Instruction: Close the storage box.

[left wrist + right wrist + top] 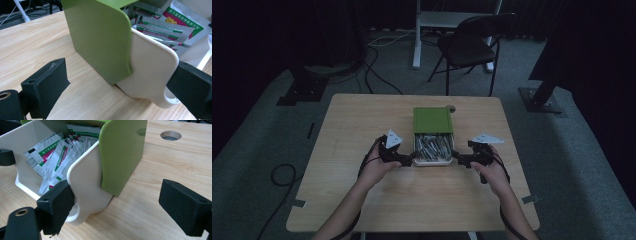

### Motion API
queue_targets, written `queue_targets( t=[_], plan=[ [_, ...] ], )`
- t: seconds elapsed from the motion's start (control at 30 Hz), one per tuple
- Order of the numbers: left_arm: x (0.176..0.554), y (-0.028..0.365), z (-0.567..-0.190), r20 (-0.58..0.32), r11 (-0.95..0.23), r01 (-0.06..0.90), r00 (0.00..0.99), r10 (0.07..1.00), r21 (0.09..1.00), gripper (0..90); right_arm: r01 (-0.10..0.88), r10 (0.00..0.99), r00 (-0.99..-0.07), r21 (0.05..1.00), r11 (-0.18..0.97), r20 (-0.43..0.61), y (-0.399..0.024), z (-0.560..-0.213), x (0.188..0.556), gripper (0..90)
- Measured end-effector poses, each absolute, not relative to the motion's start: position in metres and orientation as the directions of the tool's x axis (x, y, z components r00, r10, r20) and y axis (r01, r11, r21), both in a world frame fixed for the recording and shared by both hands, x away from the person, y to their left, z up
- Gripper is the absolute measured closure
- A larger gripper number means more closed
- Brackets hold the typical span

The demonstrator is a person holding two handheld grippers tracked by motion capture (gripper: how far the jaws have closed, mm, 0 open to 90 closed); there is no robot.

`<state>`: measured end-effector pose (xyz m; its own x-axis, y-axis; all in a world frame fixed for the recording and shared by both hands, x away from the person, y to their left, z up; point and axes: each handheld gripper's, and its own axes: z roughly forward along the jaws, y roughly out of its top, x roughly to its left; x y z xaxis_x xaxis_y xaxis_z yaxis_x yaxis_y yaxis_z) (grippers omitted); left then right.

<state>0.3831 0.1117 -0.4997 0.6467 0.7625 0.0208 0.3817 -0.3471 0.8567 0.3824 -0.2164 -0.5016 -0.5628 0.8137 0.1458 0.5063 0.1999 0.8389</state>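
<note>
We flank the sachet box (432,142) with left gripper (408,161) and right gripper (458,159), jaws spread; green sleeve (432,120) half off, drawer still unpulled.

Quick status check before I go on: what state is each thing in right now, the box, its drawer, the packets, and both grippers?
Green box: upright on the table, open at the near end.
White drawer: pulled partway out of the green box.
Foil packets: loose in the drawer, uncovered.
Left gripper: open, jaws either side of the drawer's left corner.
Right gripper: open, one jaw against the drawer's right corner.
Folding chair: unfolded, standing behind the table.
</note>
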Motion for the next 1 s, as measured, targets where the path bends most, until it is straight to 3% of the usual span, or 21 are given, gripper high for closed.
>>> queue_targets(
  t=[1.0],
  plan=[
    [0.398, 0.110, -0.498, 0.045, -0.357, 0.381, 0.628, 0.777, 0.853, 3.7, 0.498, 0.837, -0.532, 0.848, 0.183, 0.131, -0.210, -0.501, 0.397, 12.9]
  ],
)
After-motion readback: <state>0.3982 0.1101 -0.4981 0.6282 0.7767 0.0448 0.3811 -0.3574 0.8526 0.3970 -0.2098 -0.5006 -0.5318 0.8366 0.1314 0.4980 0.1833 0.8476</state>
